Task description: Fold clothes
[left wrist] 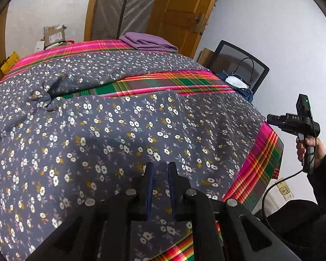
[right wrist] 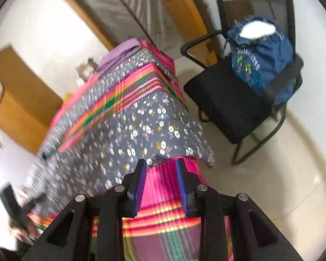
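Observation:
A grey floral garment (left wrist: 123, 130) lies spread over a table under a pink and green plaid cloth (left wrist: 163, 84). My left gripper (left wrist: 160, 167) hovers above the garment's near part. Its jaws stand a narrow gap apart, and flat fabric shows through with nothing pinched. A hand holds my right gripper (left wrist: 271, 119) off the table's right edge. In the right wrist view, which is blurred, the right gripper (right wrist: 159, 163) is open over the hanging plaid cloth (right wrist: 163, 195). Nothing is between its blue pads (right wrist: 141, 187). A corner of the garment (right wrist: 154, 130) droops just beyond its tips.
A folded purple cloth (left wrist: 150, 41) rests at the table's far end. A black chair (right wrist: 239, 104) with a blue bag (right wrist: 263, 61) stands right of the table. A wooden door (left wrist: 180, 10) and cardboard boxes (left wrist: 54, 35) are behind. A cable (left wrist: 269, 195) trails from the right gripper.

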